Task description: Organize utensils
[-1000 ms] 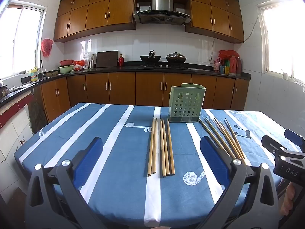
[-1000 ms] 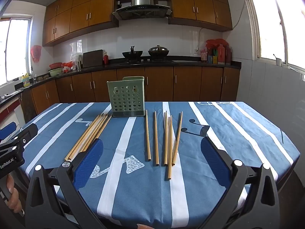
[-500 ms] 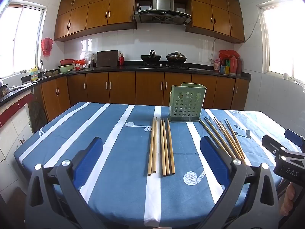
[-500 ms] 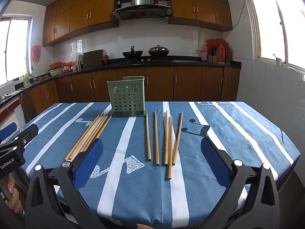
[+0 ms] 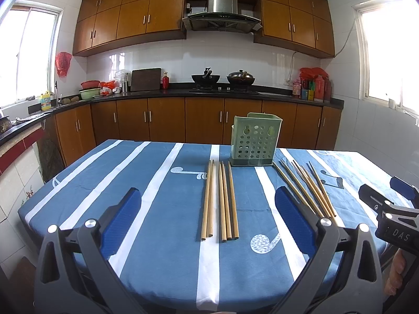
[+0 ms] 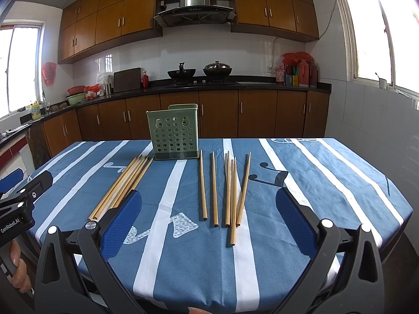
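Nearest the lens in the left wrist view, the left gripper (image 5: 209, 225) filled the bottom of the frame, its two blue-padded fingers (image 5: 121, 218) spread wide and holding nothing, hanging just off the near edge of the blue-and-white striped tablecloth (image 5: 146, 188). Between those fingers, a little further up the frame, lay a tidy group of five wooden chopsticks (image 5: 221, 200), side by side and running away from the lens, clear of both pads. At the right edge of that view the other tool showed as a black body with a hand (image 5: 395, 272) beneath it. In the right wrist view the right gripper (image 6: 209, 225) was likewise opened wide and empty at the bottom of the frame, with a looser set of five chopsticks (image 6: 226, 189) lying between its fingers, one pushed nearer the lens than the rest and one slanting. The left group appeared there at centre left as a slanted bundle (image 6: 123, 187), its near ends just beside the left pad of the right gripper. Further back, at mid-frame, a green perforated utensil holder (image 6: 174, 133) stood upright on the cloth, just beyond the far tips of both groups. Behind the table ran brown kitchen cabinets (image 6: 217, 112) and, above them, a steel range hood (image 6: 193, 2).
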### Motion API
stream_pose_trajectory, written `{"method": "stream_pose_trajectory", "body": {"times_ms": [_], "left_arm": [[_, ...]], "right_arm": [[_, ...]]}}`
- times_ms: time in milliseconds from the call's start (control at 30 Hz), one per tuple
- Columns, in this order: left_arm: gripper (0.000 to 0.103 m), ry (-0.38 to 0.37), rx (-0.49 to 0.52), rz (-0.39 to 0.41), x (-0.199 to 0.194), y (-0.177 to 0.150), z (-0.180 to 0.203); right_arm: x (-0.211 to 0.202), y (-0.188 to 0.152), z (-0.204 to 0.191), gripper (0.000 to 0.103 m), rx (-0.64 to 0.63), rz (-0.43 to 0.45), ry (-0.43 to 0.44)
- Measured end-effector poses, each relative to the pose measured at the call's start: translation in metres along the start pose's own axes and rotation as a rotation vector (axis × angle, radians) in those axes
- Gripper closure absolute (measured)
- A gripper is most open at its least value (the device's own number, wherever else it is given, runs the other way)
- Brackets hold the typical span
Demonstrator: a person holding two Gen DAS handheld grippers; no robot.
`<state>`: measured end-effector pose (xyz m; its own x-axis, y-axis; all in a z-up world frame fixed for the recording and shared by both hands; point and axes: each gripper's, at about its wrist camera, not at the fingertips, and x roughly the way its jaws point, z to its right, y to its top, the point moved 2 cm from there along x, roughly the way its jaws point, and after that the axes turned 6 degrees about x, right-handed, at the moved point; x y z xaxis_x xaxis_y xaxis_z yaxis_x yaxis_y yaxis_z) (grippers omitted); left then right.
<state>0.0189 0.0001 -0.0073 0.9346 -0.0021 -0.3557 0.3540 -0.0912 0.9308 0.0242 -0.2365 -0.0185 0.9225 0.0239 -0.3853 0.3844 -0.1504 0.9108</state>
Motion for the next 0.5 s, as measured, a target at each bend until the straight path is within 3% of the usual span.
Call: {"method": "stream_pose_trajectory", "body": {"times_ms": [500], "left_arm": [[0.004,0.0,-0.001,-0.001,0.0,-0.0003,-0.0001]], "right_arm": [[0.0015,-0.001,0.0001,0.002,0.002,-0.001,0.0]]}}
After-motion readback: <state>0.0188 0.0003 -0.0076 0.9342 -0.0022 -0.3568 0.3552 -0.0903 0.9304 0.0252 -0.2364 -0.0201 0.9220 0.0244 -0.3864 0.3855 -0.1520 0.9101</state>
